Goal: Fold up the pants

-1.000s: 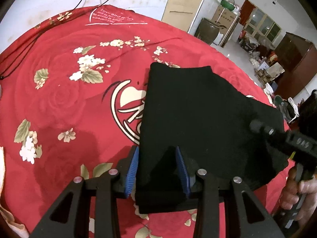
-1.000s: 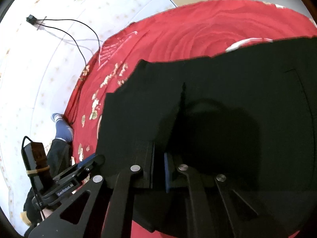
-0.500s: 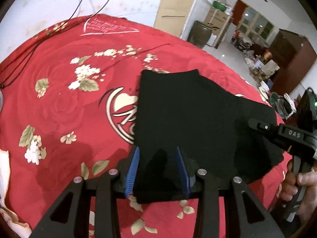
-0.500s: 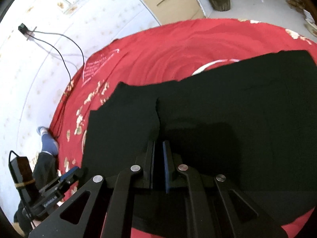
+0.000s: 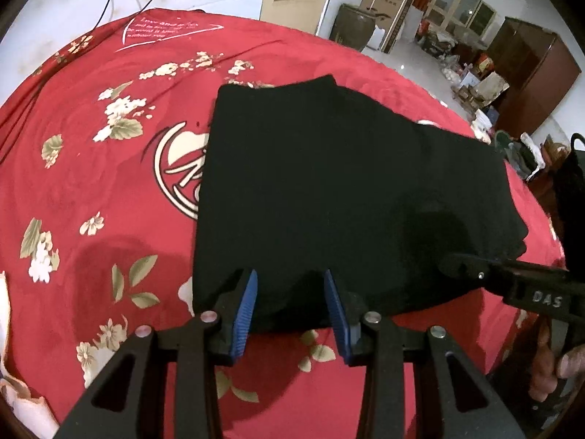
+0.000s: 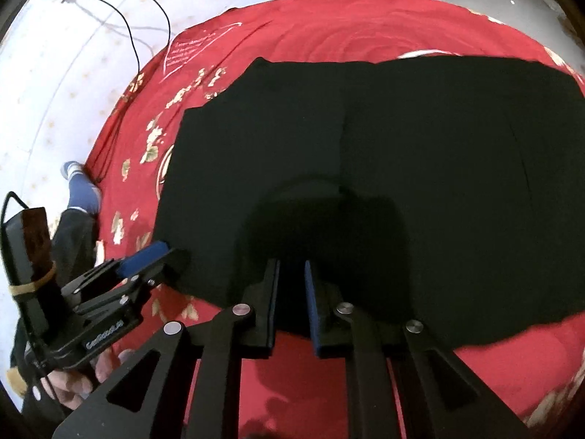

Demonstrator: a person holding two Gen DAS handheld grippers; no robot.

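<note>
Black pants lie folded and flat on a red flowered cloth. My left gripper hangs open over their near edge, its blue pads wide apart with the cloth edge below the gap. In the right wrist view the pants fill the middle. My right gripper stands at their near edge; its jaws are opening, a narrow gap shows between the pads, and they press on nothing. The other tool shows in each view: the right gripper low at the right, the left gripper low at the left.
The red cloth covers a round bed. Black cables run along the white wall behind it. A person's leg in a blue sock stands at the left. A dark cabinet and a jar are far back.
Both grippers have drawn back to the near edge of the pants. The right jaws, shut before, have parted a little. The raised fold has settled flat.
</note>
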